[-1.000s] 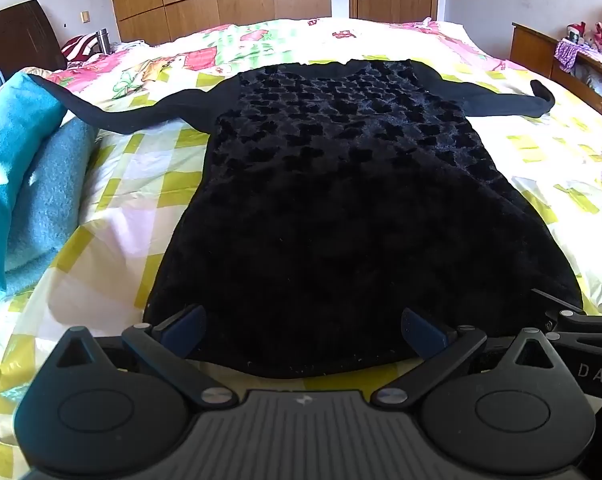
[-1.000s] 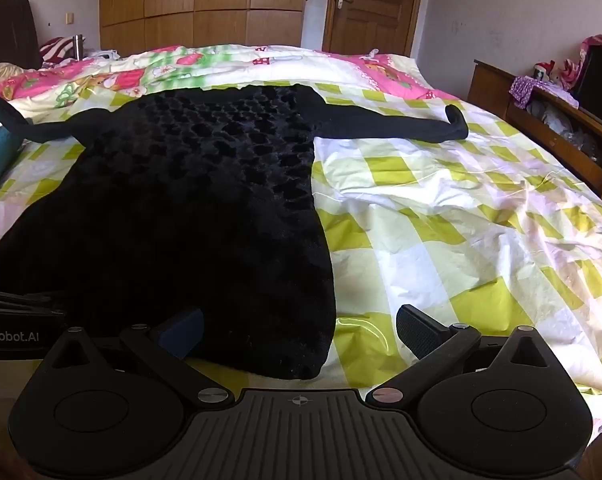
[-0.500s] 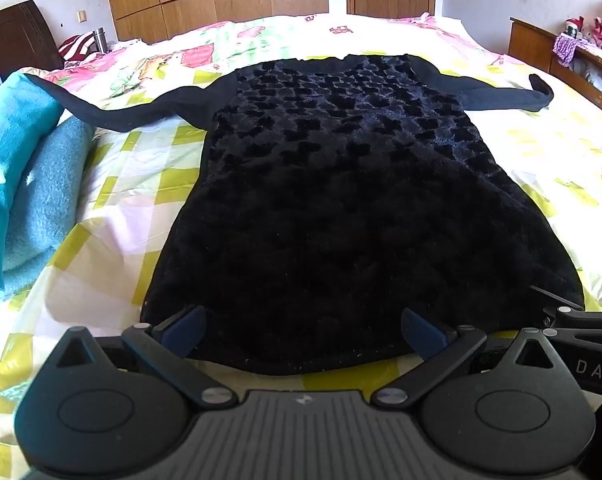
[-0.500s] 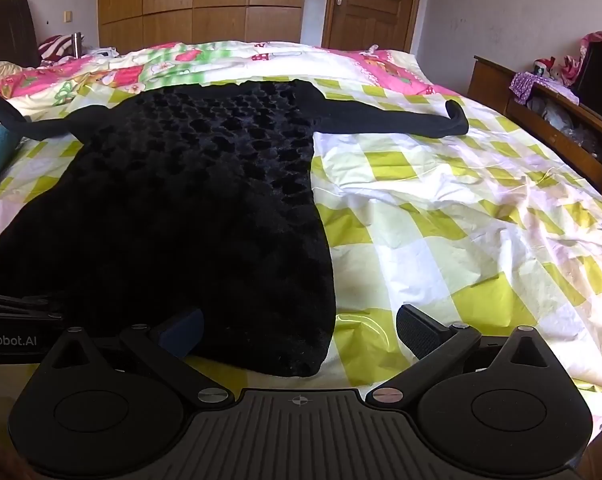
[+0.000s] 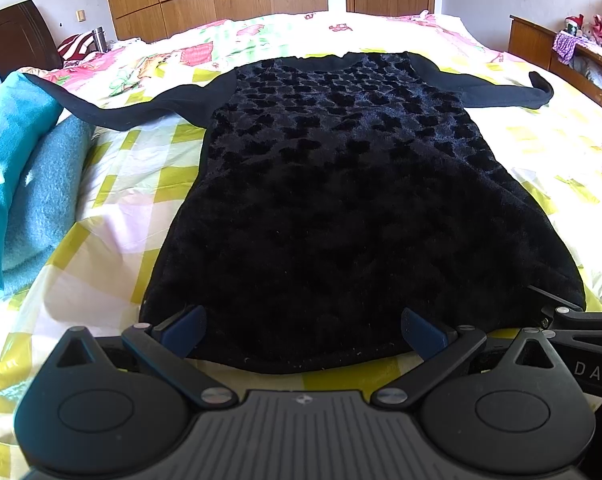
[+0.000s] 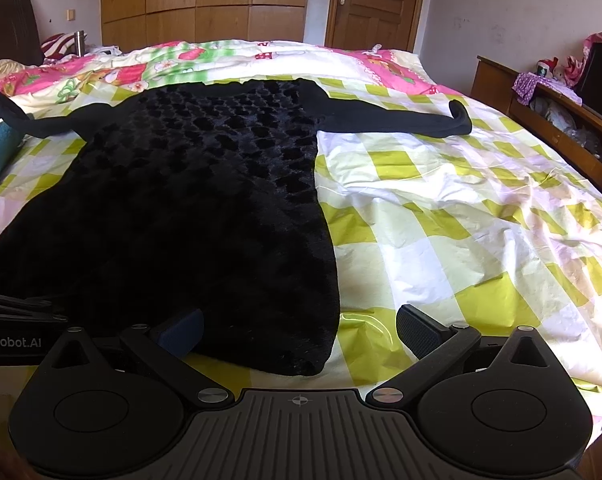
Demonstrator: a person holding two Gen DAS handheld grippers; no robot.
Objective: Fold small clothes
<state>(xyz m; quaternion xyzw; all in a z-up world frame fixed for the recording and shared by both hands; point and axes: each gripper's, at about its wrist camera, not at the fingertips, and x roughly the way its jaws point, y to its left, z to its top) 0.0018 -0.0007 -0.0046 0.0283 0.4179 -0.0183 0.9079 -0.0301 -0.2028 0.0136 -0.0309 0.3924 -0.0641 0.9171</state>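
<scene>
A small black velvet dress (image 5: 341, 184) with long sleeves lies flat on the bed, hem toward me, sleeves spread out to both sides; it also shows in the right wrist view (image 6: 189, 200). My left gripper (image 5: 303, 330) is open and empty, its fingers straddling the middle of the hem just above it. My right gripper (image 6: 299, 330) is open and empty over the dress's right hem corner. The right gripper's body shows at the right edge of the left wrist view (image 5: 581, 320).
The bed has a yellow-green checked sheet (image 6: 461, 220) and a pink floral quilt (image 6: 181, 60) beyond. A folded teal blanket (image 5: 17, 184) lies at the left. A wooden cabinet (image 6: 549, 120) with clutter stands at the right; wardrobes and a door are behind.
Both grippers have risen and drawn back slightly, so the dress sits a little lower in each view. The dress has not moved. Both grippers stay open.
</scene>
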